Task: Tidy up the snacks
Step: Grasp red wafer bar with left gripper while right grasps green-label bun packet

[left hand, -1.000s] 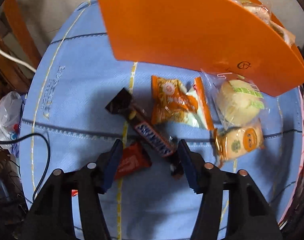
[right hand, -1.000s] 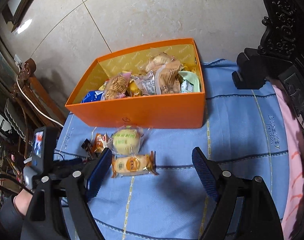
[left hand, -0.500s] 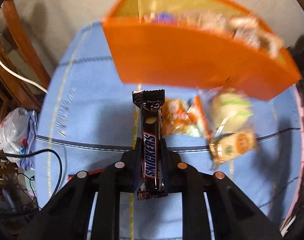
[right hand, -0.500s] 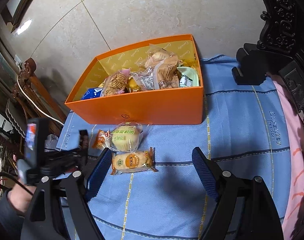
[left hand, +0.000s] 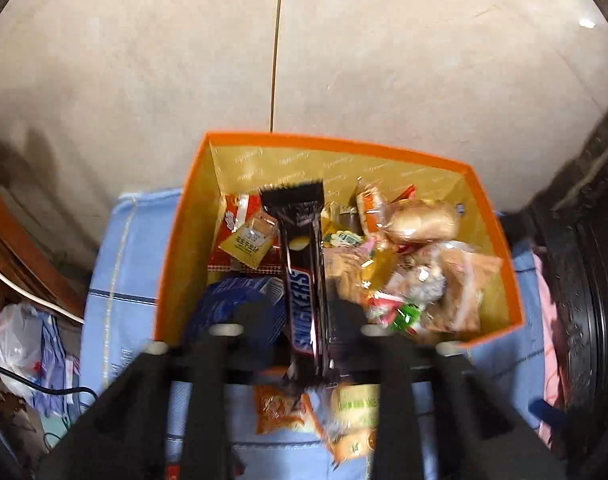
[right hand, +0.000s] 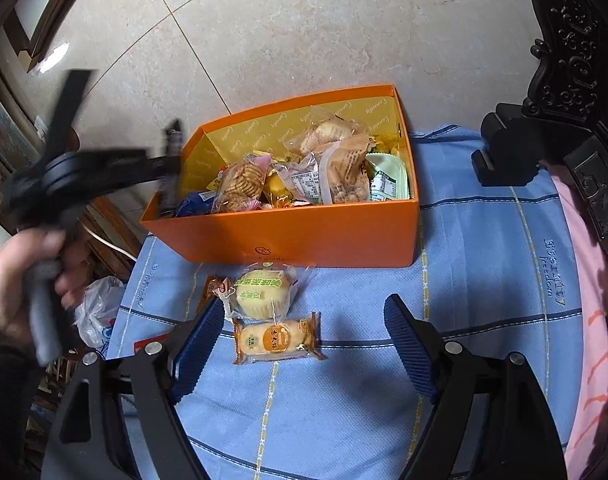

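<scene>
The left hand-held gripper (left hand: 305,324), which a second ago straddled the Snickers bar (left hand: 304,276) as it lay on the blue tabletop (right hand: 483,280), now hangs over the open orange box (left hand: 172,264), and the bar stands between its fingers, pointing into the box. Its jaws are opening at this moment; motion blur hides whether the pads still touch the wrapper, so release appears to be under way rather than complete. In my judgement this item is all but stowed, above the blue packet (left hand: 240,300) at the box's near-left corner. The right hand-held gripper (right hand: 304,344) has not shifted: its jaws stand wide apart and empty above the cloth. Still outside the box are the round green-labelled cake (right hand: 260,294), the oblong orange-labelled cake (right hand: 274,340), the small orange snack packet (left hand: 282,406) and a red wrapper (right hand: 148,346). The left wrist view looks straight down into the box and shows the bar's label and its alignment with the contents; it shows little of the leftover snacks. The right wrist view shows those snacks clearly, the person's hand (right hand: 16,280) on the left tool, and the box's outer front wall, but the bar appears only as a dark blurred sliver at the box's left edge.
</scene>
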Tool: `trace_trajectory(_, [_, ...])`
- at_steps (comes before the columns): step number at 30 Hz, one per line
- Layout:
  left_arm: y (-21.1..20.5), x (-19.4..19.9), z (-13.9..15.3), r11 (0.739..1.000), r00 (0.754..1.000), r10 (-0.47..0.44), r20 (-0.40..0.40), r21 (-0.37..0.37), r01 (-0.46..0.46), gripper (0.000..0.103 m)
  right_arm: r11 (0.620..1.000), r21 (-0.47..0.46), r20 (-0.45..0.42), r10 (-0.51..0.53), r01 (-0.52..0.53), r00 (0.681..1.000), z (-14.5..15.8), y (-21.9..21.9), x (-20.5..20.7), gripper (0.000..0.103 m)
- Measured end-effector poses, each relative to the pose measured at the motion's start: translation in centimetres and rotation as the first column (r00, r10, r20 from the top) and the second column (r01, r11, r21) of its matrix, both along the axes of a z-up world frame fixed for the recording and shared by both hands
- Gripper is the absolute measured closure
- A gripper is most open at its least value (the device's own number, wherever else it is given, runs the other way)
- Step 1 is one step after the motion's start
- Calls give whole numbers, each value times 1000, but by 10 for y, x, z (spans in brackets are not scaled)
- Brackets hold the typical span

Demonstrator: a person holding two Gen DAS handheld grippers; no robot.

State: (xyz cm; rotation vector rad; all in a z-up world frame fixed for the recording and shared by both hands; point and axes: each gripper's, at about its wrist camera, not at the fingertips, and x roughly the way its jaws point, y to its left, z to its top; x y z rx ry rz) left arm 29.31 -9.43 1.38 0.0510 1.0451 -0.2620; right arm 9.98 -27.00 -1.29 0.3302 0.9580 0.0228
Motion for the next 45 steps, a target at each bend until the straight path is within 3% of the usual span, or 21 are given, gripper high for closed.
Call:
trace_trajectory(2, [-2, -6, -3, 999, 999, 31, 30, 39, -32, 17, 1000, 1, 6, -1, 1, 1000, 0, -3, -2, 20])
trace_trajectory(3, [1, -14, -2, 999, 998, 23, 59, 36, -25, 15, 1000, 2, 6, -4, 4, 1000, -1, -5, -3, 20])
trace_trajectory(7, [24, -46, -13, 997, 999, -23, 46, 69, 20, 15, 1000, 0, -13, -14, 14, 1000, -10, -9, -4, 19])
trace_trajectory(12, [65, -97, -56, 979, 996, -91, -11, 180, 92, 15, 1000, -2, -57, 17, -17, 998, -26, 4, -5, 19])
trace_trajectory(15, [84, -111, -87, 968, 994, -82, -69, 233, 96, 15, 999, 2, -73, 34, -34, 997, -29, 13, -5, 19])
trace_trajectory(19, [104, -123, -104, 974, 994, -39, -101, 219, 60, 15, 999, 4, -82, 53, -53, 995, -30, 23, -8, 18])
trace_trajectory(29, [117, -137, -132, 962, 980, -121, -155, 226, 154, 16, 999, 23, -128, 35, -33, 991, -39, 24, -24, 16])
trace_trajectory(34, [116, -139, -145, 950, 969, -169, -181, 231, 209, 29, 999, 28, -146, 26, -22, 989, -43, 24, -26, 16])
trace_trajectory(35, [119, -139, -144, 959, 965, -175, -197, 188, 213, 43, 999, 27, -148, 26, -23, 989, -43, 25, -25, 15])
trace_trajectory(36, [122, -138, -144, 965, 960, -180, -212, 149, 214, 64, 999, 23, -150, 28, -25, 988, -44, 26, -25, 15])
trace_trajectory(38, [123, -137, -140, 964, 962, -173, -211, 164, 209, 80, 999, 20, -156, 35, -32, 987, -46, 30, -22, 13])
trace_trajectory(45, [121, -153, -125, 977, 962, -164, -219, 96, 188, 80, 997, 37, -174, 68, -62, 982, -61, 48, 1, 13])
